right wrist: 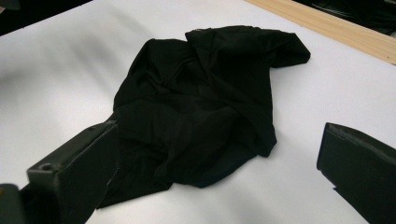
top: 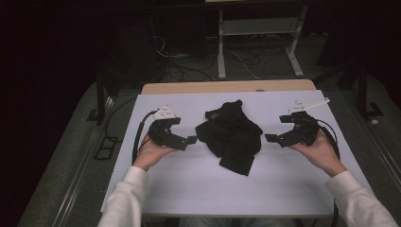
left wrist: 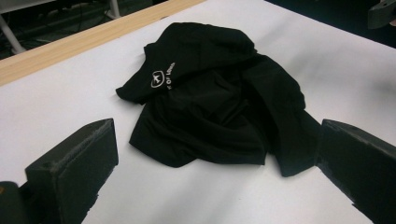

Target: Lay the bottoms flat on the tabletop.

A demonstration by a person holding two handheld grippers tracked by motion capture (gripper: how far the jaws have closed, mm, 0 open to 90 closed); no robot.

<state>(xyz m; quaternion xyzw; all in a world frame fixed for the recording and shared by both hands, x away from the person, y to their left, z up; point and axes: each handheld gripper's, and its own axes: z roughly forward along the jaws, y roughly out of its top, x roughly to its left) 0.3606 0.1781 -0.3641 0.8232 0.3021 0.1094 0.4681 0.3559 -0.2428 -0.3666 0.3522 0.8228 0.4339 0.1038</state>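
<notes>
Crumpled black fabric garment sits mid-table on the white table cover, roughly centred between the two hands, bunched into an uneven heap with folds all over; one lobe points toward the far wooden table edge, another trails toward the person's side. Left gripper view: small white printed logo with lettering on the garment's upper-left fold, text too small to read. Left gripper held in the person's left hand, just off the garment's left edge, tips near the cloth; can't tell from the high view if they touch. Its own view shows both black jaws spread wide with the garment lying between and beyond them, nothing clamped. Right gripper held in the right hand, to the right of the garment, with a visible strip of white cover between tips and cloth in the high view. Its own view: jaws likewise wide apart, empty; the left-hand jaw in that view overlaps the garment's near edge in frame, contact not clear. Both grippers point inward at the garment from opposite sides. White sleeves on both forearms. Black cable loops off the left gripper across the cover.
</notes>
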